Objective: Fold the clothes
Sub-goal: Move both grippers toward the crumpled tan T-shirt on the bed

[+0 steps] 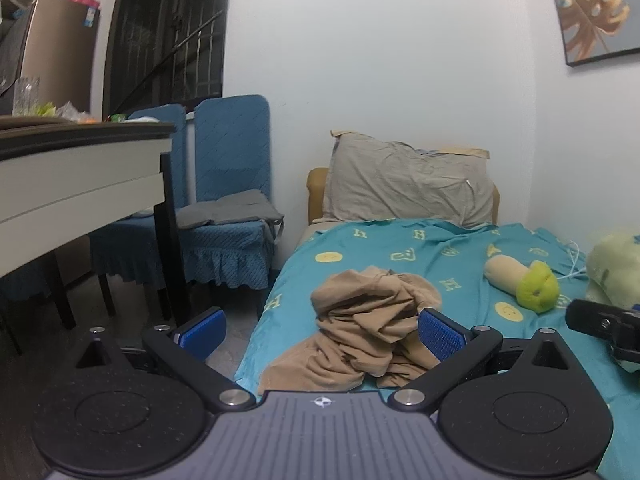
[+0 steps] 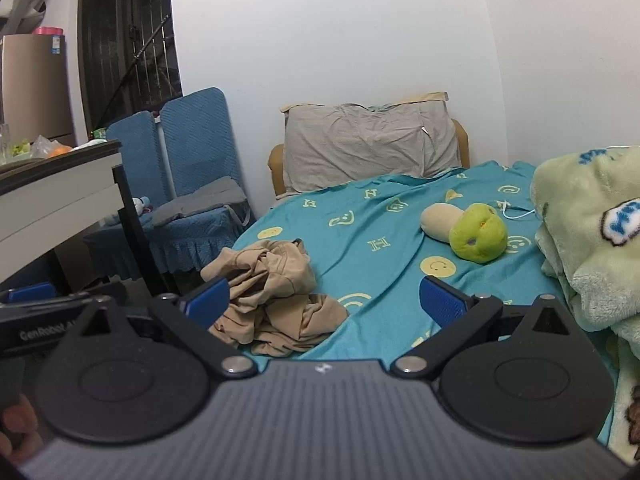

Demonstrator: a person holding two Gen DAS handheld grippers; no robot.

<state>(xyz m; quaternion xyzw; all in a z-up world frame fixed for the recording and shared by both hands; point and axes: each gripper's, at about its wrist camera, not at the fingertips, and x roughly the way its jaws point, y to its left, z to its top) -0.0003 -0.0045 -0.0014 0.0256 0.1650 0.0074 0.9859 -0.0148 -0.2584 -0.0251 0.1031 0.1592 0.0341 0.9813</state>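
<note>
**Bedroom, tan garment heaped on the bed**

Teal sheet (image 1: 400, 240) with yellow smileys covers the bed; a grey pillow (image 1: 408, 184) leans at its head against the white wall. Near the bed's left edge lies the garment (image 1: 368, 328) — crumpled, unfolded. A plush toy (image 2: 468, 228) rests further right, a green blanket (image 2: 592, 240) beside it. Blue chairs (image 1: 224, 200) and a table (image 1: 80, 168) stand left of the bed.

Left gripper (image 1: 320, 334) hovers just before the garment, jaws spread wide, empty. Right gripper (image 2: 324, 304) — also wide open, empty — faces the sheet, garment by its left finger.
</note>
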